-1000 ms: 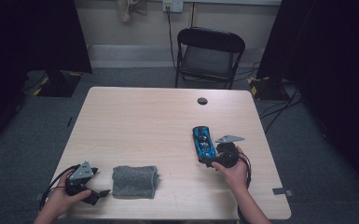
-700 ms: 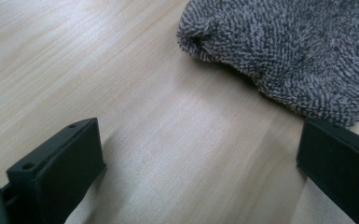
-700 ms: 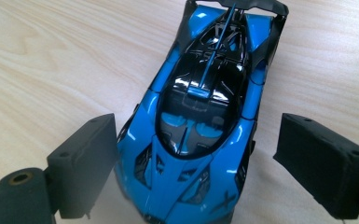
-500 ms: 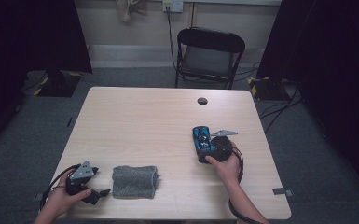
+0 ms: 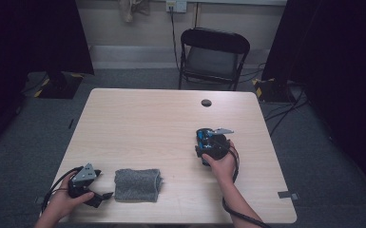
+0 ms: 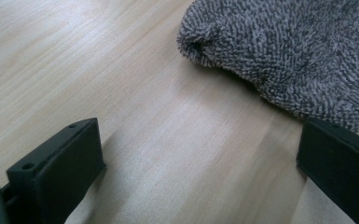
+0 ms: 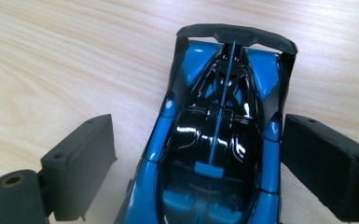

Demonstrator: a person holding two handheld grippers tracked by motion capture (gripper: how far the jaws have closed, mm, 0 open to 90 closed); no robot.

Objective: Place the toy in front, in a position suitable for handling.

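We judge the glossy blue-and-black plastic toy race car (image 7: 217, 149), lying on the pale wooden desk (image 5: 138, 123), light, rigid and slippery; its flat flanks suit gripping, not the thin rear wing. Our right gripper (image 7: 200, 158) straddles it, jaws spread; our left gripper (image 6: 200, 163) gapes beside the soft grey towel (image 6: 298, 51).

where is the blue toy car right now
In the high view the blue toy car sits right of centre on the table, under the right gripper, whose open jaws straddle it.
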